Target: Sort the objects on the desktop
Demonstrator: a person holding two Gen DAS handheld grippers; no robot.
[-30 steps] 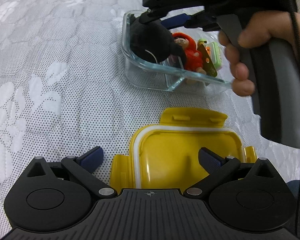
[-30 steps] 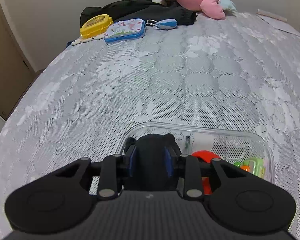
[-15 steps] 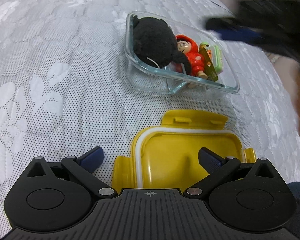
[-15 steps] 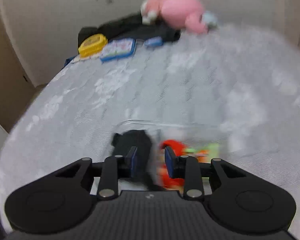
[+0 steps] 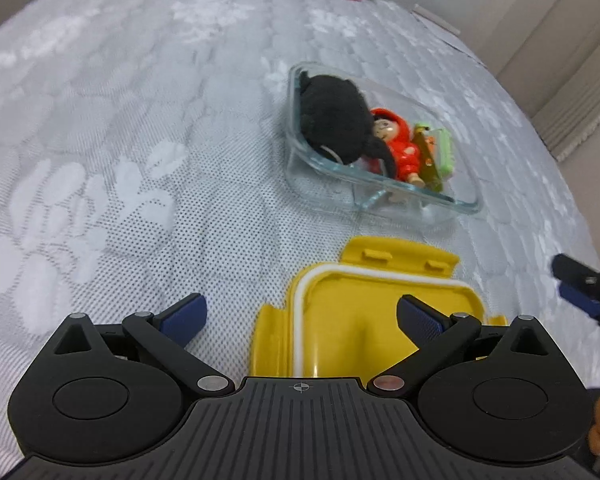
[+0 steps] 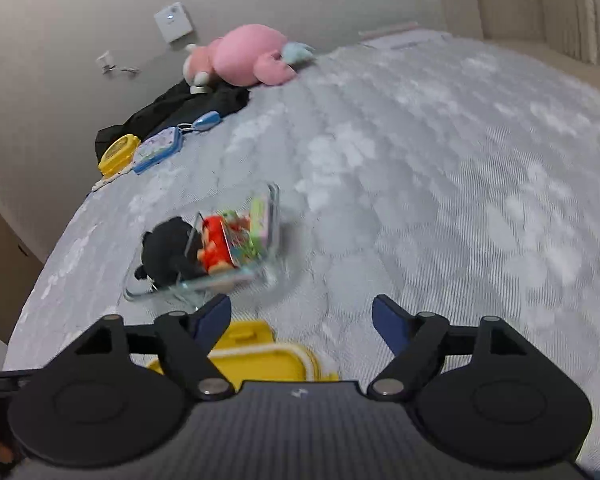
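Glass container (image 5: 380,196) w/ toys, yellow lid (image 5: 372,312) nearby, both grippers empty.

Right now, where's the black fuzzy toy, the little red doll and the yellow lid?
black fuzzy toy (image 5: 334,114), left wrist view, middle of its round body
little red doll (image 5: 404,146), left wrist view, its red coat
yellow lid (image 5: 352,312), left wrist view, its inner face

A bed (image 5: 148,128) with a grey quilted flower-patterned cover carries a clear glass container (image 5: 456,200) of toys and, near it, a yellow lid (image 5: 364,312). At the far edge lie a pink plush (image 6: 248,56), black cloth (image 6: 180,104), and small cases (image 6: 156,150).
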